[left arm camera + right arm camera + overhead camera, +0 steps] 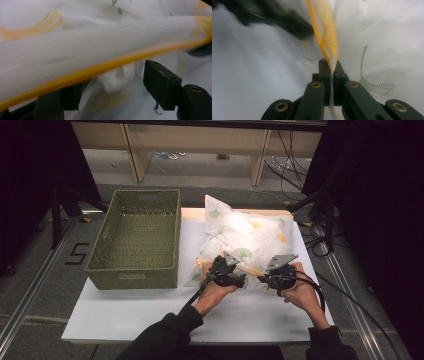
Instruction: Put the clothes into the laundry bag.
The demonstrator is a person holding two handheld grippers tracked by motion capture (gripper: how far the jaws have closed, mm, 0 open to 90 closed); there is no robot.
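Observation:
A white pillow (245,237) in a thin mesh pillowcase printed with green and yellow ginkgo leaves lies at the back right of the white table (125,315). Both grippers are at its near end. My right gripper (331,67) is shut on the pillowcase's yellow-hemmed edge (322,37), and the fabric runs down between its pads; in the high view it (267,280) sits at the pillow's front right. My left gripper (239,281) is beside it on the left. Its jaws (112,92) stand apart, and the yellow hem (100,68) stretches across just above them without being pinched. White pillow stuffing (115,80) lies beyond.
A green woven basket (132,275) stands on the left half of the table, close to the pillow's left side. Black cables trail from both grippers over the table's front. Wooden shelving legs and floor cables lie beyond the table's far edge.

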